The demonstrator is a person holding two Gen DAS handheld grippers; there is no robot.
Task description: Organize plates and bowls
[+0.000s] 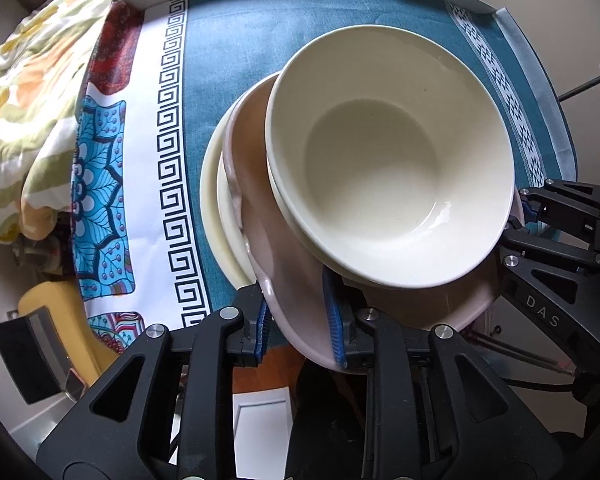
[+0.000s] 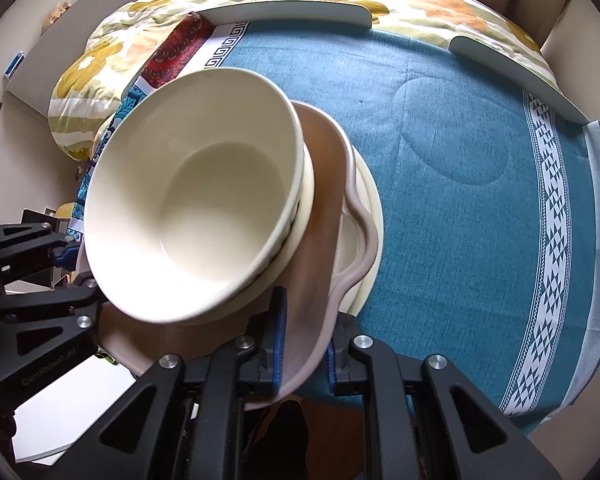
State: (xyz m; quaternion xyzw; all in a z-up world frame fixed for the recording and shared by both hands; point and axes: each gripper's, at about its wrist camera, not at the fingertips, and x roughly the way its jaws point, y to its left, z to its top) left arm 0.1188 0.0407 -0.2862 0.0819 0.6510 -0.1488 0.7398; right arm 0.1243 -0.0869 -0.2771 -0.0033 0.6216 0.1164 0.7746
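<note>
A cream bowl [image 1: 392, 156] sits tilted atop a second cream bowl [image 1: 296, 216], both nested on a pink wavy-edged plate [image 1: 284, 264] that is lifted at an angle over a cream plate [image 1: 216, 216] lying on the teal cloth [image 1: 228, 40] of the worktop. In the left wrist view the stack fills the centre and reaches toward 3 o'clock. The left claw [image 1: 298, 320] grips the pink plate's near rim at 6 o'clock, its blue pads [image 1: 334, 316] pressed on either side of the edge. The right claw [image 2: 302, 340] clamps the same plate's rim at 6 o'clock of its own view, one blue pad above the plate and one below; seen from the left wrist, it closes in from 4 o'clock. The cloth's Greek-key border [image 1: 176, 160] runs at 9 o'clock, a flowered quilt [image 1: 28, 80] bunches at 10 o'clock, and white raised edge pieces [image 2: 292, 10] curve along the worktop's far side at 12 o'clock.
</note>
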